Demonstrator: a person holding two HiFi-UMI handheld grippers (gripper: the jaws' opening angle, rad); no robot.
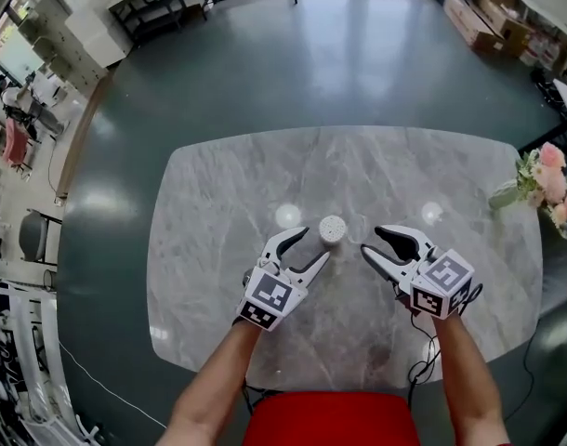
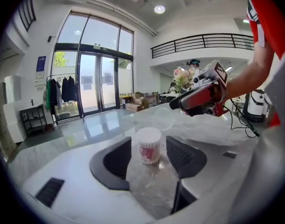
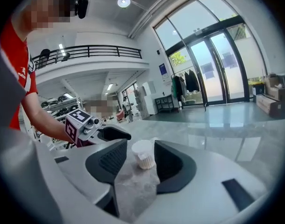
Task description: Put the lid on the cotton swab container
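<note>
- Two grippers aimed at one pot. Why is everything set out like that?
- The cotton swab container [image 1: 333,229] stands upright on the bare marble table [image 1: 218,184], so either tool can reach it from its own side. The left gripper [image 1: 316,243] sits just to the left of the container and the right gripper [image 1: 372,240] just to the right of it, with both noses turned inward.
- Is either one holding anything?
- No. Each gripper's view shows its jaws standing wide apart with nothing pressed between the pads. The container lines up with each gap but stands beyond the tips, untouched.
- Where is the lid?
- I cannot say for certain. The left gripper view shows a faint clear round shape [image 2: 167,118] just behind the container, which may be the lid. From the head view the white swab ends show at the top of the container, so I judge it uncapped.
- And the arms?
- Both forearms come up from the table edge nearest the person and converge on the container. The wrists are level, the marker cubes face up, and both grippers are low over the marble. It looks like a ready stance: open jaws on both sides, one to steady the container and one to fetch the lid
</note>
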